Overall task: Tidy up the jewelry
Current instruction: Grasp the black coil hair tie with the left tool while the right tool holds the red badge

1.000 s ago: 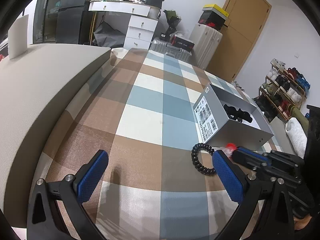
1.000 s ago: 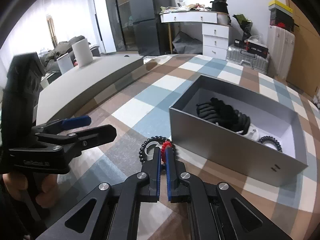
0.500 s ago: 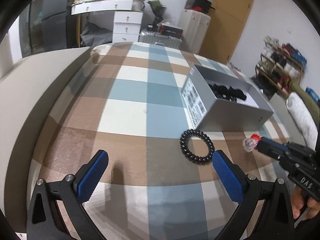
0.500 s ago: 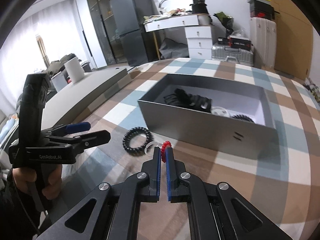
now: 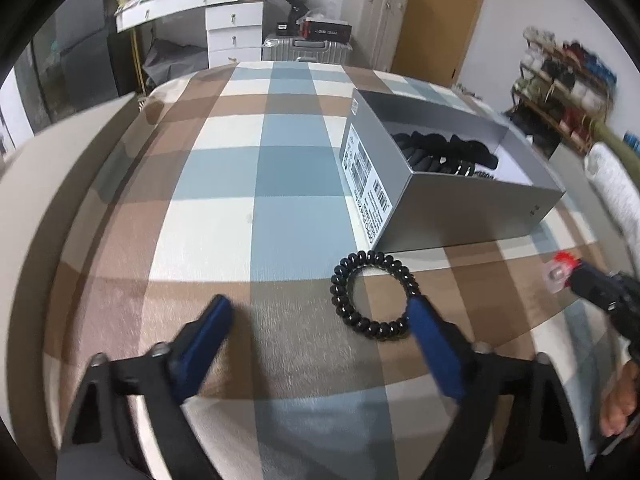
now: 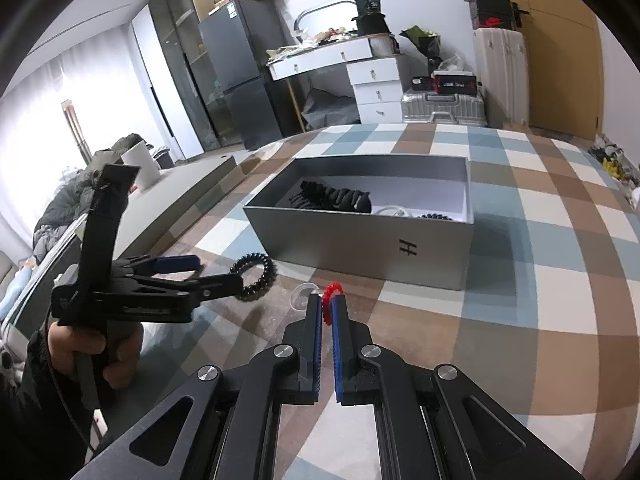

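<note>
A black coil hair tie (image 5: 362, 324) (image 6: 269, 270) lies on the checked cloth just in front of the grey box (image 5: 460, 208) (image 6: 360, 240). My left gripper (image 5: 320, 312) (image 6: 218, 272) hovers low over it with its jaws closing. The tie sits between them against the right pad, and neither pad presses on it. My right gripper (image 6: 328, 300) (image 5: 576, 280) is shut on a small red and clear trinket (image 6: 330, 290) (image 5: 558, 274), held above the cloth before the box's front wall. Inside the box lie black hair claws (image 5: 440, 150) (image 6: 332, 196), a white ring (image 6: 394, 212) and another black coil (image 6: 434, 216).
The checked cloth (image 5: 256, 184) covers the whole surface. A pale grey ledge (image 5: 52, 184) runs along its left side. Beyond the far edge stand a white dresser (image 5: 236, 32), a silver suitcase (image 5: 304, 46) and a shoe rack (image 5: 560, 88). A person's hand (image 6: 84, 344) holds the left gripper.
My left gripper has moved in over the black hair tie and its jaws have narrowed. My right gripper, still shut, has carried the red and clear trinket away from the tie along the box front.
</note>
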{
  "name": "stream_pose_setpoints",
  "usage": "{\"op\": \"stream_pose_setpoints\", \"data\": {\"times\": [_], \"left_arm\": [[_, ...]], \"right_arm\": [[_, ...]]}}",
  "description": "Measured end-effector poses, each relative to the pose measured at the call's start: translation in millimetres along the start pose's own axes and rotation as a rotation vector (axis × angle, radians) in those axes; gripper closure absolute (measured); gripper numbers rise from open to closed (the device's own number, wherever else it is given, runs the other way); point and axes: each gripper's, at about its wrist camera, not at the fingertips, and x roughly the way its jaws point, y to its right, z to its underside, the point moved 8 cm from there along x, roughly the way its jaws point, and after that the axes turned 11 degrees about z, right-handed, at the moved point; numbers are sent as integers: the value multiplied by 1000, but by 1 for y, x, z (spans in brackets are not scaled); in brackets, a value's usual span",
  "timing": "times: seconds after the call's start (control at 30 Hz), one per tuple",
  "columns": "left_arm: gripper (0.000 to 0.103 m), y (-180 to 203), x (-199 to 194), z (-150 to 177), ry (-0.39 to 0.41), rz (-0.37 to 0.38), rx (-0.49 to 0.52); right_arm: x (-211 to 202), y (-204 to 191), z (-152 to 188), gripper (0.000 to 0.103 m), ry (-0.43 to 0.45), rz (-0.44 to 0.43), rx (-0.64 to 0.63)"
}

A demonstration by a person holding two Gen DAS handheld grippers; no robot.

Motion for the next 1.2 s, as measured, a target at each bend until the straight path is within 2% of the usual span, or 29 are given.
{"op": "stream_pose_setpoints", "data": {"times": [0.07, 0.13, 0.27, 0.33, 0.37, 0.43, 1.2], "left_arm": [[36, 3, 1, -2, -2, 23, 8], [53, 4, 2, -3, -7, -9, 31], [73, 7, 3, -4, -10, -21, 72], [93, 6, 4, -5, -7, -31, 74], [98, 6, 4, -5, -8, -21, 68], [98, 6, 2, -5, -1, 9, 51], [98, 32, -28, -26, 148, 53, 108]], "right_arm": [[-2, 1, -1, 99, 3, -2, 4], [-3, 3, -1, 99, 6, 0, 10], [-6, 2, -2, 99, 12, 1, 9], [-7, 2, -2, 99, 15, 4, 9], [-7, 3, -2, 99, 15, 3, 10], [-8, 2, -3, 99, 16, 3, 10], [-14, 5, -12, 99, 56, 13, 17]]}}
